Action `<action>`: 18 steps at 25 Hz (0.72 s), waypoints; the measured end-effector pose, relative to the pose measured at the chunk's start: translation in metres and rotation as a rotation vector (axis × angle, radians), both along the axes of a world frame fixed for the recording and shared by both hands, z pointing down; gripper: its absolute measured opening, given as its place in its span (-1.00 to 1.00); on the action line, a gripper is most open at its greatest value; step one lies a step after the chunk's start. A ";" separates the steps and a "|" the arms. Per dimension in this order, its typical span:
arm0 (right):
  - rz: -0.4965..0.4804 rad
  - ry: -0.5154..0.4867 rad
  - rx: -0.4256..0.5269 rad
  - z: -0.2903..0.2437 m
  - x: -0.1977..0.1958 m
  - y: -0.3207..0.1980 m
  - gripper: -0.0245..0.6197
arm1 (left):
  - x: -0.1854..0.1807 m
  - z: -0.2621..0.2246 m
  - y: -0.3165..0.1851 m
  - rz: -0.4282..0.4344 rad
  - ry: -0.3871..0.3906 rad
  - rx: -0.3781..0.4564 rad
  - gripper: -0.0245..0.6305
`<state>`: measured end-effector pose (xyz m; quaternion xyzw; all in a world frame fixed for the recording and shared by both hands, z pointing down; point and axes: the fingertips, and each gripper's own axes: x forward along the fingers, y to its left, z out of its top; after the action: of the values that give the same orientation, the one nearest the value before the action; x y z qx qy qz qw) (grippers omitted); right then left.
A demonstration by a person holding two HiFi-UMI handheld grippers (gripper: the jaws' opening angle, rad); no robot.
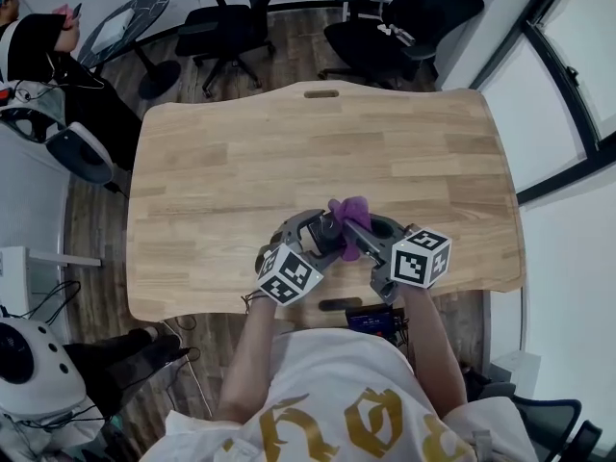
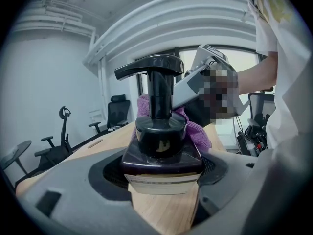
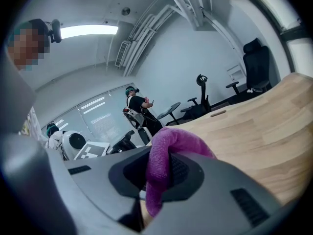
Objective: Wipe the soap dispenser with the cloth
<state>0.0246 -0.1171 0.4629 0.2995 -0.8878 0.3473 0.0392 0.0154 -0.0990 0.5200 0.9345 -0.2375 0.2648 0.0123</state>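
Soap dispenser [image 2: 161,146] upright, clamped in left gripper [image 2: 164,182]. Right gripper [image 3: 156,180] pinches purple cloth [image 3: 164,155] against it. Wooden table [image 1: 241,162]; office chairs [image 1: 226,27] beyond.

1. In the left gripper view, the left gripper's [image 2: 164,169] jaws hide the base of the soap dispenser [image 2: 161,141], and its print is too blurred for us to read.
2. Behind the soap dispenser, the cloth [image 2: 198,130] is mostly covered.
3. In the right gripper view, we lose the cloth's lower end between the right gripper's [image 3: 157,177] jaws.
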 end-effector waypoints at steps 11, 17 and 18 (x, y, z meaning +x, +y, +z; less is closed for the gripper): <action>-0.096 0.021 -0.066 0.005 -0.012 -0.003 -0.80 | -0.008 0.002 0.005 0.069 -0.002 -0.020 0.09; -0.116 0.047 -0.091 0.012 -0.018 -0.003 -0.80 | -0.011 0.008 0.012 0.107 -0.024 -0.033 0.09; -0.117 0.049 -0.095 0.013 -0.018 -0.002 -0.80 | -0.010 0.009 0.014 0.114 -0.030 -0.032 0.09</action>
<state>0.0065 -0.1194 0.4756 0.2532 -0.8851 0.3785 0.0955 0.0052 -0.0854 0.5291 0.9422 -0.1797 0.2827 0.0088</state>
